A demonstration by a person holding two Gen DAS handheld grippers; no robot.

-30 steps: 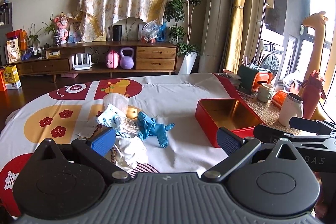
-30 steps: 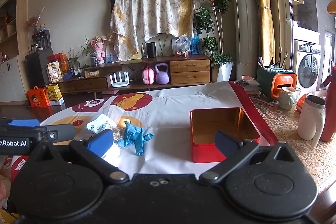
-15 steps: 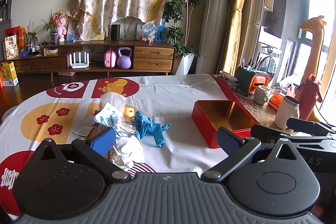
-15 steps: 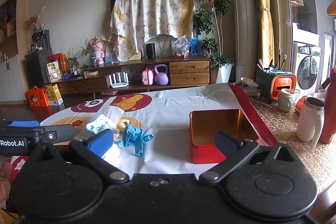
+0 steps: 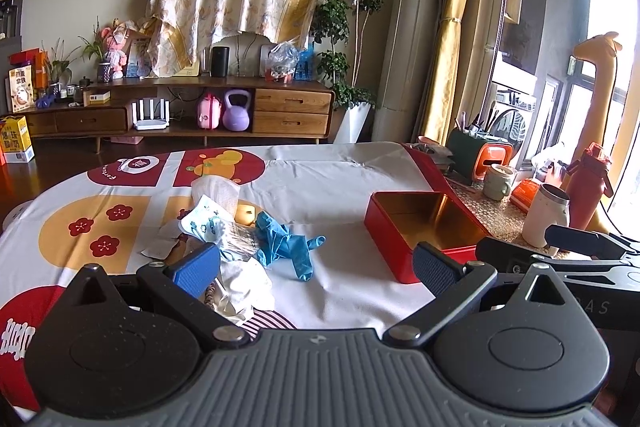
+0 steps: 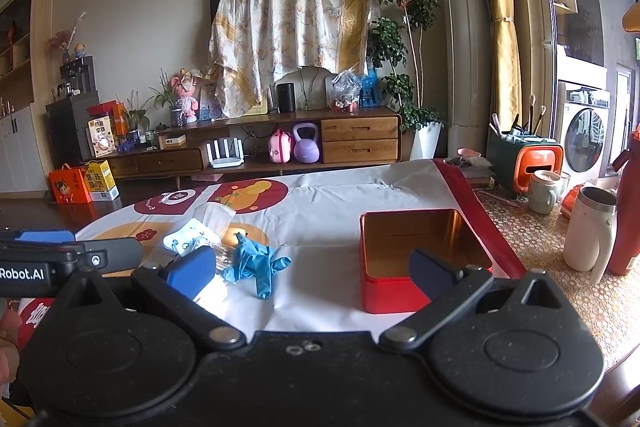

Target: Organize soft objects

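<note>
A heap of soft things lies on the tablecloth: a blue rubber glove [image 5: 286, 245] [image 6: 256, 263], a patterned face mask [image 5: 202, 221] [image 6: 186, 239], a white tissue [image 5: 216, 189] and a white crumpled cloth [image 5: 244, 285]. An open red tin box [image 5: 424, 235] [image 6: 420, 247], gold inside and empty, stands to the right of the heap. My left gripper [image 5: 316, 267] is open and empty, hovering above the near edge of the heap. My right gripper [image 6: 310, 271] is open and empty, hovering between heap and box.
The table [image 5: 340, 183] has a white cloth with red and yellow prints. At its right side stand a white tumbler [image 5: 546, 213], a red bottle [image 5: 588, 187], a mug [image 5: 496, 181] and an orange-green holder [image 5: 478, 155]. Behind is a wooden sideboard [image 5: 180, 111].
Both grippers have drawn back and risen slightly; the heap and box look a little farther away. Nothing on the table has moved.
</note>
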